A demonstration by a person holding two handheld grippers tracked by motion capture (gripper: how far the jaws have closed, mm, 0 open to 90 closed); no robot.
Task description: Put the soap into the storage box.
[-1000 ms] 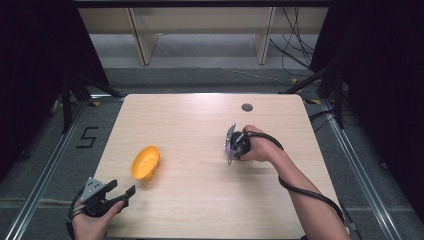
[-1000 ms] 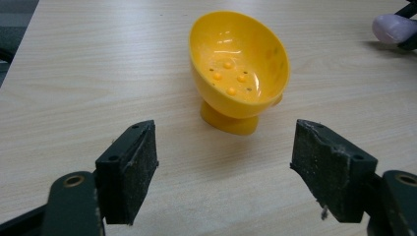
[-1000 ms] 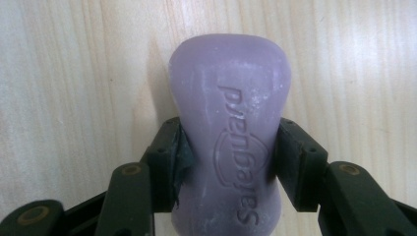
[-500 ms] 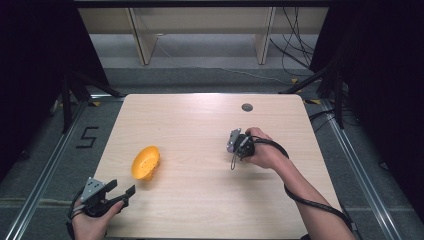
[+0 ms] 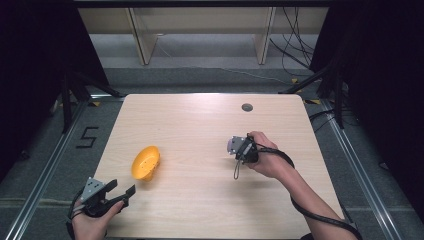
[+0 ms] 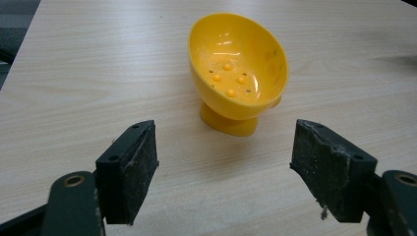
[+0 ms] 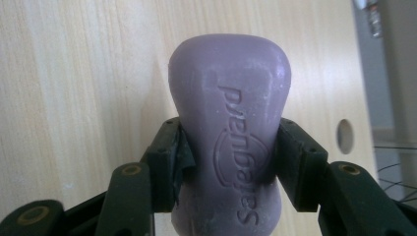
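Between the right gripper's fingers sits a purple soap bar, pinched at its waist and held over the worktop toward four o'clock. Toward eight o'clock a yellow perforated bowl lies tipped, at twelve o'clock from the left gripper, whose fingers are spread and empty.

A light wood-grain table stands on a grey floor, a round hole near its far edge. Metal rails run along the floor on both sides — a "5" marking sits at the left. Beyond, pale wooden shelf legs rise, and black cables trail at the right. Dark curtains flank the scene.
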